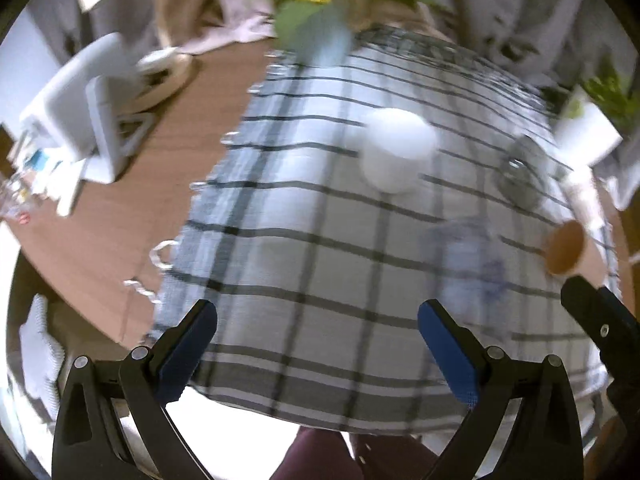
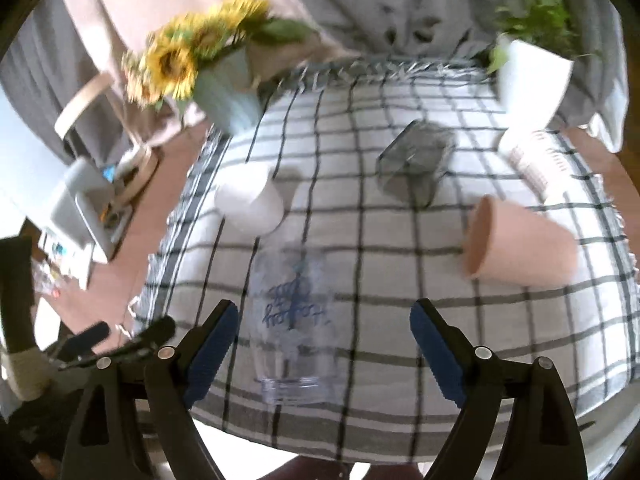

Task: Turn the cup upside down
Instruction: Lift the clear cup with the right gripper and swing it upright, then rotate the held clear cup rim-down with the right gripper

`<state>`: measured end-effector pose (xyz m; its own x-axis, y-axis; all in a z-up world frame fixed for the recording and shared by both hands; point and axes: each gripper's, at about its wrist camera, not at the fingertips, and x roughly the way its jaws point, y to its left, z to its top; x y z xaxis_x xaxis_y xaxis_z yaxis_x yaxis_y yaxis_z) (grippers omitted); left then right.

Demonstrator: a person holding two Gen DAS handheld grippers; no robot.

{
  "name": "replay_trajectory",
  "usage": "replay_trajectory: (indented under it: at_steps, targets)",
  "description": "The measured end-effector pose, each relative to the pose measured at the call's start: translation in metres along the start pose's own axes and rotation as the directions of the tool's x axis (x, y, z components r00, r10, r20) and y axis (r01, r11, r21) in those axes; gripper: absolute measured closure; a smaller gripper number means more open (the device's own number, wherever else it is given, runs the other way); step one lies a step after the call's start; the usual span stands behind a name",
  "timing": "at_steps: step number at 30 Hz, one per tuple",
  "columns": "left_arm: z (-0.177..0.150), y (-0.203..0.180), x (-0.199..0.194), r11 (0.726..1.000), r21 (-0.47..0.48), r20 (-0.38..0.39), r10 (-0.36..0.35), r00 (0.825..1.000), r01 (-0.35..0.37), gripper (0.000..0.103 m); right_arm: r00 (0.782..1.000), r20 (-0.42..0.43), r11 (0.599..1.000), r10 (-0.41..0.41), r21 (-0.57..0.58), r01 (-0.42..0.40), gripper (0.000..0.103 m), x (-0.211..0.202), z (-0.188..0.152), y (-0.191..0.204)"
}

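Right gripper (image 2: 324, 332): fingers spread wide, blue pads (image 2: 212, 348) facing each other, nothing pinched; it hangs over the near edge of the cloth.
Clear cup (image 2: 294, 320): a see-through tumbler with blue writing, near the near edge of the checked tablecloth (image 2: 400, 264), in line with the gap between the right fingers and closer to the left one; contact cannot be told. Blur hides whether its mouth faces up or down. In the left wrist view it is only a faint blue smear (image 1: 472, 264).
Left gripper (image 1: 318, 344): fingers spread wide, holding nothing, over the near edge of the cloth; the tip of the right gripper shows at its right.
White cup (image 2: 250, 204): on the cloth's left side, beyond the clear cup, apart from it.
Grey glass (image 2: 414, 166): tilted or lying, toward the cloth's far middle.
Pink cup (image 2: 516, 244): on its side near the right edge, mouth facing left.
Sunflower vase (image 2: 228, 92): at the far left corner of the cloth.
White plant pot (image 2: 528, 80): at the far right corner.
Table (image 1: 160, 184): brown wood, bare to the left of the cloth.
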<state>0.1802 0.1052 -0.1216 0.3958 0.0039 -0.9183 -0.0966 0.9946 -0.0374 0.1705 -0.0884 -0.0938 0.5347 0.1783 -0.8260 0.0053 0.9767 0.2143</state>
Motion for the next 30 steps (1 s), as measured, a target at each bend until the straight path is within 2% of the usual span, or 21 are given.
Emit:
replay_trajectory:
  at_steps: [3, 9, 15, 17, 24, 26, 30]
  targets:
    - [0.005, -0.023, 0.003, 0.997, 0.038, -0.041, -0.069, 0.997, 0.070, 0.001, 0.999, 0.030, 0.999, -0.019, 0.041, 0.018, 0.015, -0.014, 0.006, -0.013]
    - [0.022, -0.056, 0.017, 0.989, 0.061, -0.100, -0.129, 0.987, 0.136, 0.002, 0.997, 0.044, 0.990, -0.060, 0.134, 0.053, 0.015, -0.028, 0.008, -0.050]
    - [0.035, -0.075, 0.033, 0.989, 0.059, -0.128, -0.127, 0.984, 0.136, 0.002, 0.996, 0.034, 0.969, -0.081, 0.236, 0.071, 0.015, -0.027, 0.008, -0.083]
    - [0.039, -0.079, 0.042, 0.990, 0.051, -0.153, -0.125, 0.980, 0.134, 0.007, 0.997, 0.023, 0.963, -0.079, 0.259, 0.070, 0.015, -0.025, 0.008, -0.091]
    - [0.047, -0.093, 0.064, 0.994, 0.063, -0.181, -0.082, 0.980, 0.095, 0.011, 0.997, -0.012, 0.954, -0.074, 0.291, 0.074, 0.015, -0.012, 0.009, -0.107]
    - [0.048, -0.094, 0.070, 0.994, 0.060, -0.202, -0.080, 0.976, 0.094, 0.020, 0.997, -0.018, 0.953, -0.071, 0.295, 0.073, 0.015, -0.009, 0.010, -0.109]
    - [0.048, -0.094, 0.080, 0.993, 0.038, -0.239, -0.097, 0.966, 0.109, 0.029, 0.998, -0.032, 0.951, -0.061, 0.300, 0.068, 0.015, -0.003, 0.011, -0.112]
